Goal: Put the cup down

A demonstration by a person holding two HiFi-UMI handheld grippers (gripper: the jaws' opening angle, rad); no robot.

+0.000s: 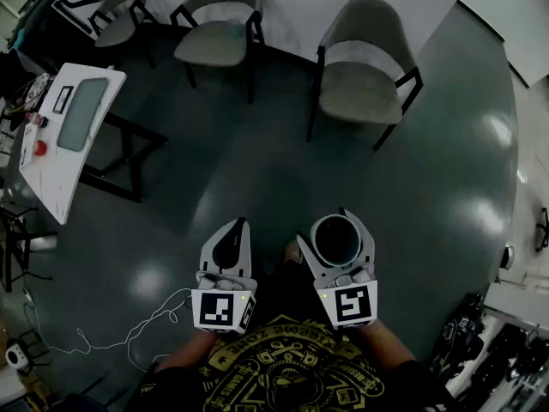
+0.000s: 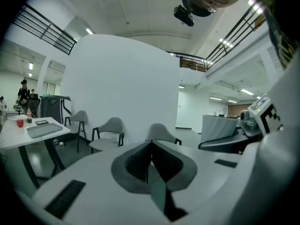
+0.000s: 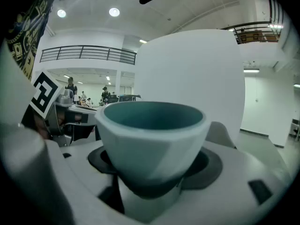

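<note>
Fingers (image 1: 369,244) of the right gripper (image 1: 336,228) are clasping 1 upright pale faceted cup (image 3: 151,139) above dark floor (image 1: 257,166), left gripper (image 1: 239,228) hanging closed, empty.

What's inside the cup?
Nothing shows inside the cup, only its bare teal inner wall. In the right gripper view the near rim hides the very bottom, and from above it is too dark to tell.

Pale faceted cup (image 3: 152,139), teal inside, empty, upright, mouth up. Clamped near its base between jaws of right gripper (image 1: 333,232), held in mid-air.
</note>
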